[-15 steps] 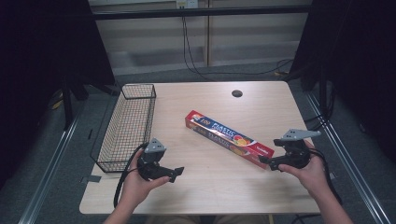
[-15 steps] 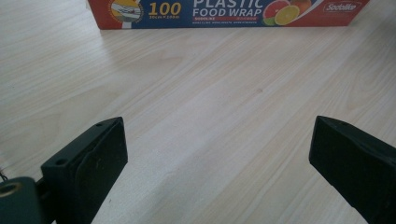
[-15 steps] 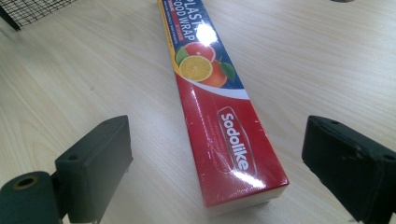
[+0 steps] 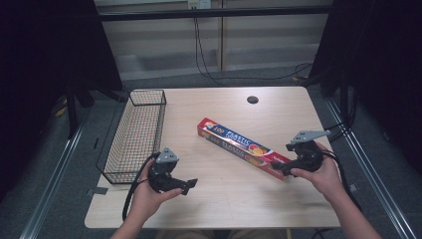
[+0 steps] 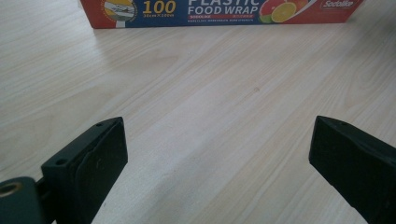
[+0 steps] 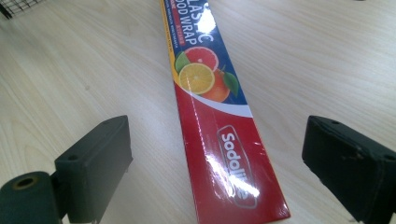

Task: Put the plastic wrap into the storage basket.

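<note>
The box of food wrap [image 4: 244, 148] lay flat on the table [image 4: 278, 107], near its middle, with its long axis running from about ten o'clock down to four o'clock in the high view. Its lower end reached right up to the right gripper [image 4: 276, 166], which pointed toward nine o'clock. In the right gripper view the box [image 6: 219, 121] ran up the middle between the two jaws, which stood wide apart on either side without touching it, so that gripper was open and held nothing.

The left gripper [image 4: 189, 184] was farther off, near the front edge of the table, with the box lying at about one o'clock from it. In the left gripper view its jaws were also spread wide with only bare table between them, and the long side of the box [image 5: 219, 11] lay crosswise well ahead. It gripped nothing.

A wire basket [image 4: 139, 132] sat along the left edge of the table, at about ten o'clock from the left gripper. By my judgement the right hand [image 4: 323, 174] was the nearer one, already lined up on the box's end.
</note>
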A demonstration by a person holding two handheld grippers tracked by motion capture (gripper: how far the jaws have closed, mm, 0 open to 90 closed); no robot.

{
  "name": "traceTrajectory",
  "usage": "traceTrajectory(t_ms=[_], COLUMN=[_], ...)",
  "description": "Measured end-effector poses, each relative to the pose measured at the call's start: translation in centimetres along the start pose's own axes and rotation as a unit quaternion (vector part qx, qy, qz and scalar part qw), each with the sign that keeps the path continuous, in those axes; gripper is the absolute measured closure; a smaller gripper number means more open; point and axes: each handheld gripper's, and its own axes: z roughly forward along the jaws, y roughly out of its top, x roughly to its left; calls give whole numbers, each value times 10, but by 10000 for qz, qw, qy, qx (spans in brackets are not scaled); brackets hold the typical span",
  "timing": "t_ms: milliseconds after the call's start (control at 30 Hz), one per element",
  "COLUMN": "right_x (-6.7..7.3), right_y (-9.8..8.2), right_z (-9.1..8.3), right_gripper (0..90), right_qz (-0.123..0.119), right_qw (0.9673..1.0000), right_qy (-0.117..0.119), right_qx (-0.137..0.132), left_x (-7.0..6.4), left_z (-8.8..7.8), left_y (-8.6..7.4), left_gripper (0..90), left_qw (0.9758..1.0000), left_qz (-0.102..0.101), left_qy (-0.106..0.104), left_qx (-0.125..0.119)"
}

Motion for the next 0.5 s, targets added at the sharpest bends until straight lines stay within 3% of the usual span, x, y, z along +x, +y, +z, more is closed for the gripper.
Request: traceTrajectory(t_ms=[500], right_x=[-10], right_y=[13], right_z=[30], right_gripper=[106], right_qz=[-127], right_qw=[9988], right_qy=[51], right_qx=[467], left_x=[-1], left_z=[-1], left_y=[-1], left_gripper=[46], left_qw=[9999], left_qz=[77], left_qy=[1], left_qx=[68])
